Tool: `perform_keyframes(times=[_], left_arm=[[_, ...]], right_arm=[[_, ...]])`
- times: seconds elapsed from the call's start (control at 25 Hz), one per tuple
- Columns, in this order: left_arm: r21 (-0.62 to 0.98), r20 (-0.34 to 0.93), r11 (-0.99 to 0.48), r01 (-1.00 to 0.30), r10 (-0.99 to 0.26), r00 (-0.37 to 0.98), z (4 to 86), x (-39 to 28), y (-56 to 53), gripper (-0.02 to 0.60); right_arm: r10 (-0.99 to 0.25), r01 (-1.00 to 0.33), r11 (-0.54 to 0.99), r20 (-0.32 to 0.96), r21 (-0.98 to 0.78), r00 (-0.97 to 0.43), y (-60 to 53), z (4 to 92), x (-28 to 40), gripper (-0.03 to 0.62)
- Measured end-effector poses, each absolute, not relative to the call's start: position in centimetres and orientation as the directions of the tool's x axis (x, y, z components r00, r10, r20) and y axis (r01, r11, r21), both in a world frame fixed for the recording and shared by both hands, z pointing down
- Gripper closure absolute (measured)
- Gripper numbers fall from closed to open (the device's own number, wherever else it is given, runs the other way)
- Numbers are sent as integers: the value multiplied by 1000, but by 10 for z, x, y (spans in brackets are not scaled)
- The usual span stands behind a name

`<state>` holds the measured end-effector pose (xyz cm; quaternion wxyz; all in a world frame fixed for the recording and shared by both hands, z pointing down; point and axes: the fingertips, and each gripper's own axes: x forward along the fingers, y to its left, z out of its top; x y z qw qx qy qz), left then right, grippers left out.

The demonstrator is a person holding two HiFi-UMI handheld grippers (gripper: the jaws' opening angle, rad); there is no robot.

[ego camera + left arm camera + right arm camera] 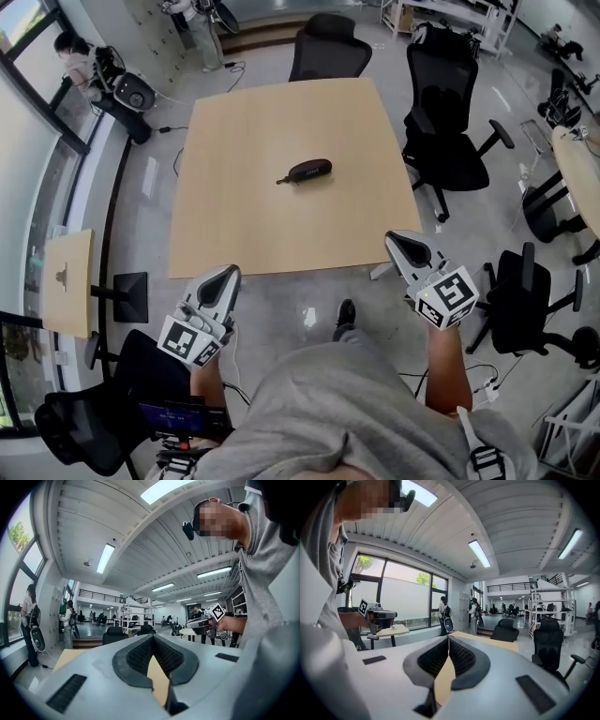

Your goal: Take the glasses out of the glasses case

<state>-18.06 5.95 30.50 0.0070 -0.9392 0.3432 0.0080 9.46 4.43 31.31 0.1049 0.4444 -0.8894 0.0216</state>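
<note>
**Q:** Head view first. Where is the glasses case?

**A:** The glasses case (pixel 308 172) lies on the wooden table (pixel 281 234), about mid-top, well apart from both grippers. It is dark and looks closed, though it is too small here to be sure. A black chair (pixel 328 47) stands at the far edge and a second chair (pixel 450 122) at the right side.

**Q:** And the grippers?

**A:** The left gripper (pixel 228 273) and the right gripper (pixel 394 240) are held at the table's near edge, tips toward the case. Neither touches anything.

**Q:** Left gripper view?

**A:** The fingers are pressed together with nothing between them. The tabletop shows just past the tips. The right gripper is off to the side, in the person's hand.

**Q:** Right gripper view?

**A:** Same finding: the fingers meet tip to tip and hold nothing. The table's edge lies beyond them.
</note>
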Motion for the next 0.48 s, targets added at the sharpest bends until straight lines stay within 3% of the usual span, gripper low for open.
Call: perform_keyframes(times=[0.48], left_arm=[[-18,-32,-728,-685,-684,729,293,-122,-26,577]], right_arm=[[-743,-746,663,183,63,-644,-59,299,140,586]])
